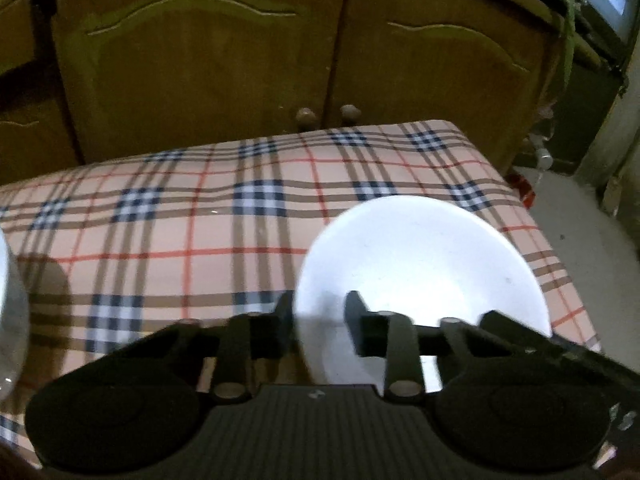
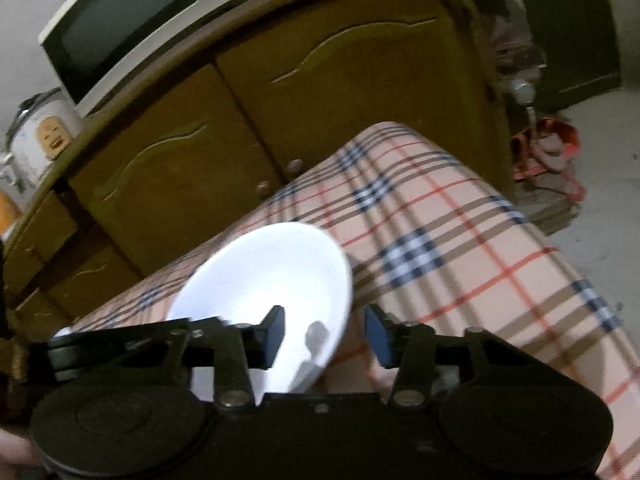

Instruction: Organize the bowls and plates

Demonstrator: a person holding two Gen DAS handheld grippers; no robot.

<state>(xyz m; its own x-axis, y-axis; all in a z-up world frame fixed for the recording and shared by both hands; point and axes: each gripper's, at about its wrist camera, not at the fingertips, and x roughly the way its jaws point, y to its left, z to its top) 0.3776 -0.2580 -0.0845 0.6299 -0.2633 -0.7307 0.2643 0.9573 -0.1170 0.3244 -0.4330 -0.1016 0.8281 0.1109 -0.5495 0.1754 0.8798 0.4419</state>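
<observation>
Black left gripper (image 1: 318,320) pinches the white round ceramic bowl (image 1: 420,264) by its rim at lower centre; blurred right gripper (image 2: 324,330) straddles another bowl's rim, contact unclear: a thin hold could slip.

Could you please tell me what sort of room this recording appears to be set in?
Probably a home kitchen or dining corner: a microwave sits on a wooden cupboard, beside a table under a checked cloth holding a white bowl.
</observation>
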